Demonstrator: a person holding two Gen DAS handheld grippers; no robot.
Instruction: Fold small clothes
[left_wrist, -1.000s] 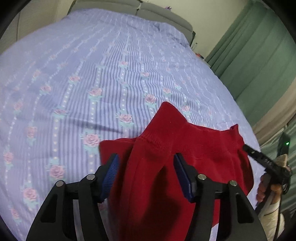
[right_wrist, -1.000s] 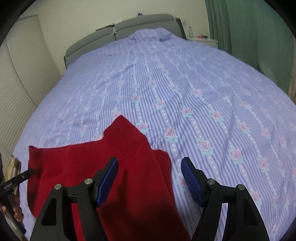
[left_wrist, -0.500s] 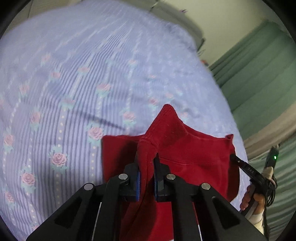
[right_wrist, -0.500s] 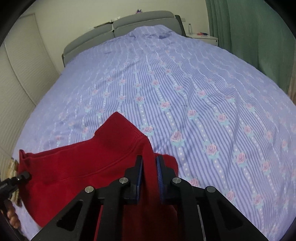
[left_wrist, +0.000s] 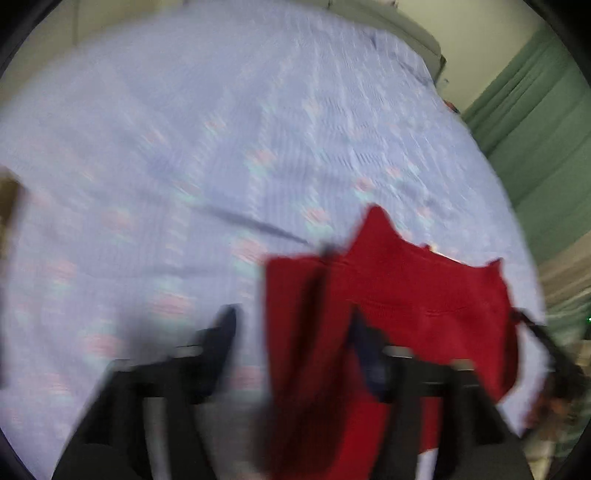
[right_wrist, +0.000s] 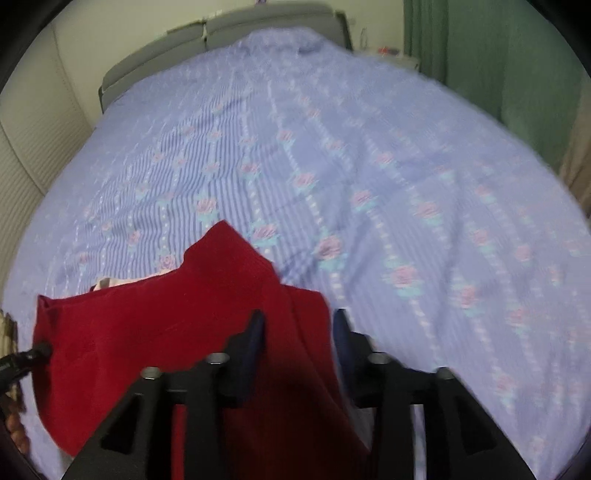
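1. Left gripper first: its jaws are opening right now, blue pads spread well apart. The left wrist view is badly smeared, but a ridge of the red garment stands between the pads, and the left pad is clear of the cloth with bedsheet showing beside it. Whether the right pad touches the fabric, I cannot tell through the blur.

2. Over to the right gripper: jaws opening here too, about halfway apart. A fold of the red garment runs up between the pads. There is a visible gap on both sides, so the pads are not pressing on it.

3. The garment itself lies on the bed near its close edge, spread sideways between the two grippers, with one pointed corner sticking up toward the head of the bed. In the right wrist view a pale strip peeks out along its far edge.

4. At the garment's left edge in the right wrist view, the tip of the other gripper pokes in, just at the cloth.

5. Underneath it all, the bedsheet: lilac stripes with rows of pink roses, covering the whole bed.

6. Further out, a grey headboard at the far end, and green curtains hanging to the right of the bed.
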